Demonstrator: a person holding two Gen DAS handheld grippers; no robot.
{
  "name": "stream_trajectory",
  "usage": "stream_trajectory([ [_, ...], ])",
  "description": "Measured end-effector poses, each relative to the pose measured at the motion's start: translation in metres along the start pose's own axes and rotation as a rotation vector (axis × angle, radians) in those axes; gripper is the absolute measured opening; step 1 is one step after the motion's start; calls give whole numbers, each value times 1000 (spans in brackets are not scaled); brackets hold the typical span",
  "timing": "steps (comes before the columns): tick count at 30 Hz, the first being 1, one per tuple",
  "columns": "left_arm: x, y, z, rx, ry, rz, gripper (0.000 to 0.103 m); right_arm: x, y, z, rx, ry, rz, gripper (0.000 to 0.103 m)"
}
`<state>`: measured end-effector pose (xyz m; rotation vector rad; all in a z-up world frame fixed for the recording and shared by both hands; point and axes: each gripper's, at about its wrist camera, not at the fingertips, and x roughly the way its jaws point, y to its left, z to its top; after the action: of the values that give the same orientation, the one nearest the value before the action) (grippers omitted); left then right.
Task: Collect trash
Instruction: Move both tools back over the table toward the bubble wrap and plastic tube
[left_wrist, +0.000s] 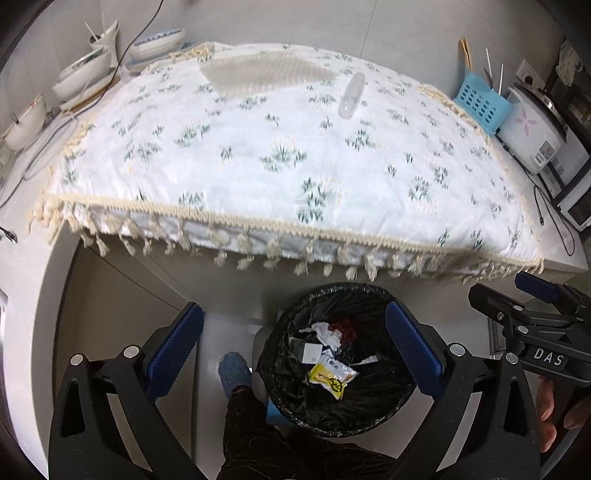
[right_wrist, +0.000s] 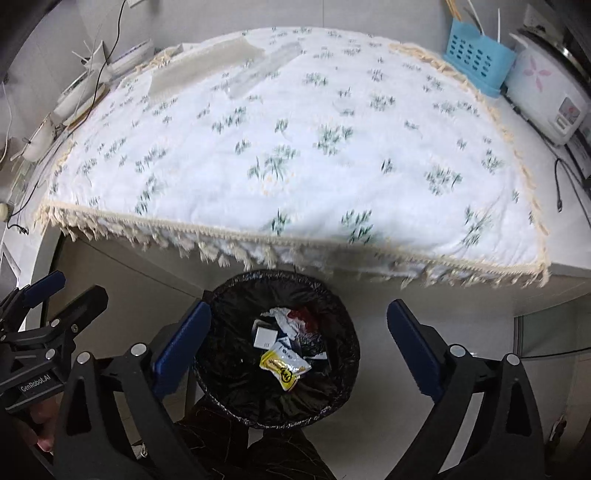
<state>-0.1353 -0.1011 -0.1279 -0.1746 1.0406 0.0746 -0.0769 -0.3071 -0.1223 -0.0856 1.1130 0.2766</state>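
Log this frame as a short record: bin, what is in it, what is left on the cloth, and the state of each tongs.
bin: black-lined trash bin on the floor below the table edge
bin contents: yellow packet, white crumpled paper, small white box
left on cloth: clear plastic bottle lying down, bubble wrap sheet at the far side
left tongs: open, empty, above the bin
right tongs: open, empty, above the bin
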Motion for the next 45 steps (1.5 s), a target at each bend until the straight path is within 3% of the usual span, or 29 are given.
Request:
stream_trajectory([
  [22,-32,22,115,1,-95,-28,96,-39,10,96,47,-139,-18,95],
  [33,-5,60,187,30,-94,-22,97,-17,34,151,64,-144,-38,95],
  [45,48,94,254,45,-56,-20,97,28,50,205,74,-88,-70,95],
])
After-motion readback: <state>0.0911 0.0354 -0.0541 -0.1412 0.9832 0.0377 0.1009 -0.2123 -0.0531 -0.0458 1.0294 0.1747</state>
